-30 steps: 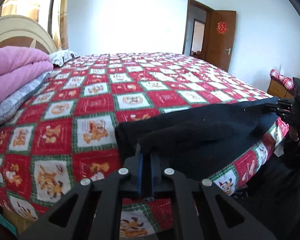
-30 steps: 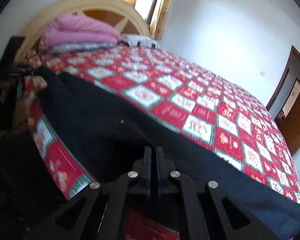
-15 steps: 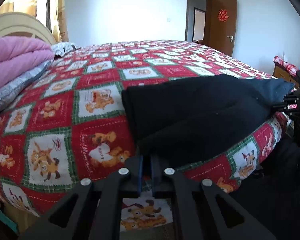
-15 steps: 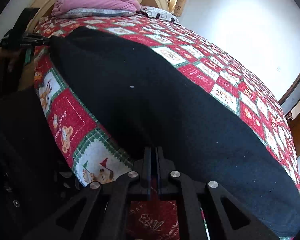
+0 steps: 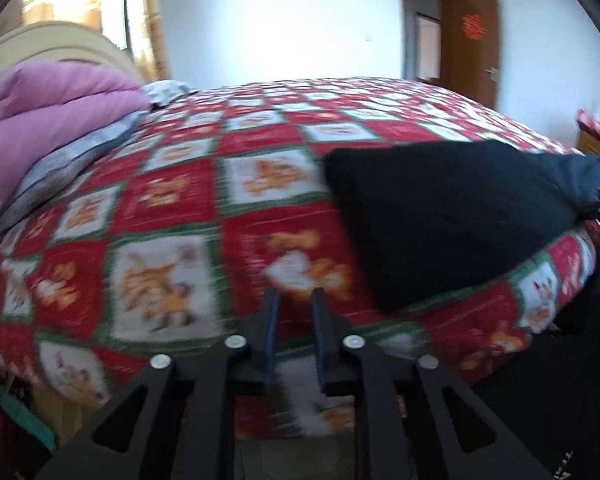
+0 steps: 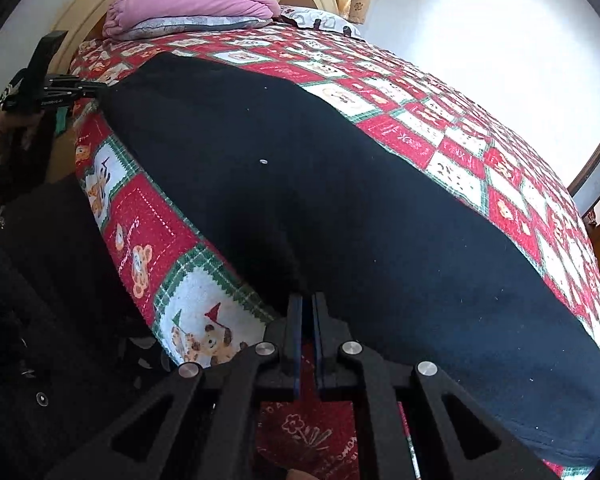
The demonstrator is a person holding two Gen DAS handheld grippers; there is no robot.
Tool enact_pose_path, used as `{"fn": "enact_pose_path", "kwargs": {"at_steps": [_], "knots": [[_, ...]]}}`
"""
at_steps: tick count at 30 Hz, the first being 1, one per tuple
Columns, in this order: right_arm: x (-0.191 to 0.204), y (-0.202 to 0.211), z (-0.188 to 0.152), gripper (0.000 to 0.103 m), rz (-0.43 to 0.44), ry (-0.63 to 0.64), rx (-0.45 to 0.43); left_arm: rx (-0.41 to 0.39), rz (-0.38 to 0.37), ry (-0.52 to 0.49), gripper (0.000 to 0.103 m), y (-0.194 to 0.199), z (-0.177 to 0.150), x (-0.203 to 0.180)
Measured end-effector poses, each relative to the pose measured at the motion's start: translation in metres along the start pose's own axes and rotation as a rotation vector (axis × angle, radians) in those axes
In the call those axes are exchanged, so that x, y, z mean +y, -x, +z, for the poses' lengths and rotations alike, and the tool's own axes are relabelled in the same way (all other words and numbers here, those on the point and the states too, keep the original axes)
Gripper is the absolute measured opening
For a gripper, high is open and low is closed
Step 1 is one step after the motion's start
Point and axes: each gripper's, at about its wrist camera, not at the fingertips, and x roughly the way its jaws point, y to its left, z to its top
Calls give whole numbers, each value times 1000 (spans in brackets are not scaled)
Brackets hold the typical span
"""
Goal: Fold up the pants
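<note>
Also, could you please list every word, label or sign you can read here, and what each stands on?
None reads with certainty.
Red sign on the door: blurred.
White script on the quilt, in its red squares: too distorted.
White label on the left claw, its jaws opening on nothing: too small.

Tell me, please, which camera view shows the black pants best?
The right wrist view: the black pants fill most of it, spread along the bed's near edge, sharp. The left wrist view shows them only from one end, foreshortened and blurred, at the right side of the picture.
</note>
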Motion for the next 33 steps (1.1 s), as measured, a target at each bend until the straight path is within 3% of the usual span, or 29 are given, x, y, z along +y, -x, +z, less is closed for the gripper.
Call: {"fn": "enact_pose_path", "kwargs": {"at_steps": [4,6,7,12,14,16,18,25,30,33], "knots": [[10,8,-2,12,-18,38,5,-62,33,33,41,13,12,0],[10,11,-3,38,-13,30,19,-104,19,35,49,21,24,-10],[8,13,-4,42,-8,19,22,-123,5,30,53,25,30,-15],[-20,38,-11,43,-19,-67,-2,-184,-76,-77,64,38,65,-71],[-46,50,-20,43,-34,-155,-10,-191,-131,-105,74,38,76,-94],[-75,59,-30,43,-69,-256,-21,-181,-214,-102,75,29,85,-120],[-112,71,-46,43,-138,-389,-29,-152,-298,-77,75,17,92,-142],[-244,136,-126,43,-402,-933,-77,-88,-480,-94,75,-20,99,-224],[-286,169,-171,43,-545,-1136,-108,-68,-591,-178,75,-31,102,-285],[-302,173,-191,43,-570,-1223,-119,-57,-622,-212,75,-37,103,-304]]}}
